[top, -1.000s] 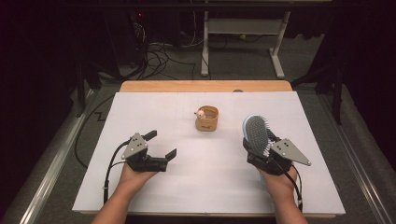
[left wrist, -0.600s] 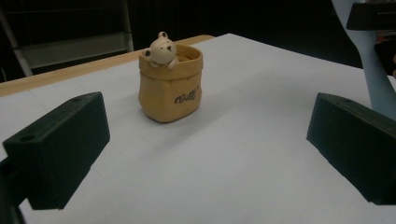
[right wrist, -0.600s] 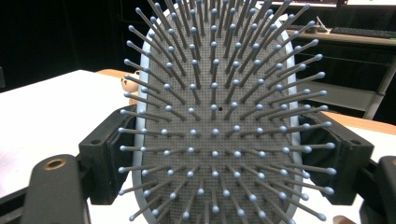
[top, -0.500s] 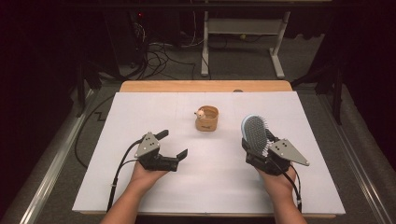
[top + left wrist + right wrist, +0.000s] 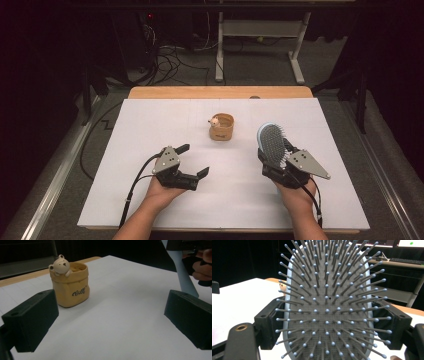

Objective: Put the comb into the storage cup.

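Your right gripper [image 5: 274,161] holds the brush [image 5: 272,142] by its head, upright near the table's [image 5: 150,125] right edge, while your left gripper [image 5: 192,161] stands wide open and empty. I judge the next step is bringing the brush to the cup [image 5: 222,127] near the table's far edge; keep that grip firm.

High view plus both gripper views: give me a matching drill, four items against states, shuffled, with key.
Items:
1. hairbrush
2. bear pot
3. left gripper
4. right gripper

States:
A. jaws apart, nothing between them
B. stands alone mid-table, a small bear on its rim
C. clamped at its sides, bristles toward that gripper's camera
D. shut on the blue-rimmed item

Pairs: 1-C, 2-B, 3-A, 4-D
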Demonstrator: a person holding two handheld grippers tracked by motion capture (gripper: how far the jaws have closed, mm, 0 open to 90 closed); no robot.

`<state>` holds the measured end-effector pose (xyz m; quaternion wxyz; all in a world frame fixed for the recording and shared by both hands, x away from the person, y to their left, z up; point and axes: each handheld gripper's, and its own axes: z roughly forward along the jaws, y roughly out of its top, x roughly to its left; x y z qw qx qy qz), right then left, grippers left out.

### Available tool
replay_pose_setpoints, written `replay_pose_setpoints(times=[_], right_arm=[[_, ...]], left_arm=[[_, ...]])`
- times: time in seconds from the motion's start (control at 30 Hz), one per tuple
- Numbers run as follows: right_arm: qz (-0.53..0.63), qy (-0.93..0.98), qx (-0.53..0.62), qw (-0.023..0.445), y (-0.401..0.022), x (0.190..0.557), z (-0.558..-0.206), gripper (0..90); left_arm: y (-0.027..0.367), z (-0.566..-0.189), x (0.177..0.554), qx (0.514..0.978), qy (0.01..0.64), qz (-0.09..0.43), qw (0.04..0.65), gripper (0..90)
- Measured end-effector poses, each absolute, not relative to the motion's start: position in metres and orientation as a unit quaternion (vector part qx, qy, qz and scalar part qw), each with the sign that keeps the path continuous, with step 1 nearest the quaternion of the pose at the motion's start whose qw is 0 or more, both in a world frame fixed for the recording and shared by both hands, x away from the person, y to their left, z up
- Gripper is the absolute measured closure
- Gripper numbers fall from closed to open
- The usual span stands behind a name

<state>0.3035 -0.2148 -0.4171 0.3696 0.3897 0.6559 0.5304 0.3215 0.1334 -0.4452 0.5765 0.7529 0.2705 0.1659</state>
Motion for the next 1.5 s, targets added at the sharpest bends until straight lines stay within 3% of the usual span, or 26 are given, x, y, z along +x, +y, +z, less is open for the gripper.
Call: replay_pose_setpoints(times=[0.83,1.5], right_arm=[[0.543,0.665,0.351,0.372,-0.169,0.324,-0.403,20.5],[0.533,0.687,0.326,0.37,-0.153,0.309,-0.418,20.5]], left_arm=[[0.139,-0.446,0.321,0.754,0.277,0.166,0.572,0.0],[0.142,-0.435,0.313,0.745,0.273,0.169,0.585,0.0]])
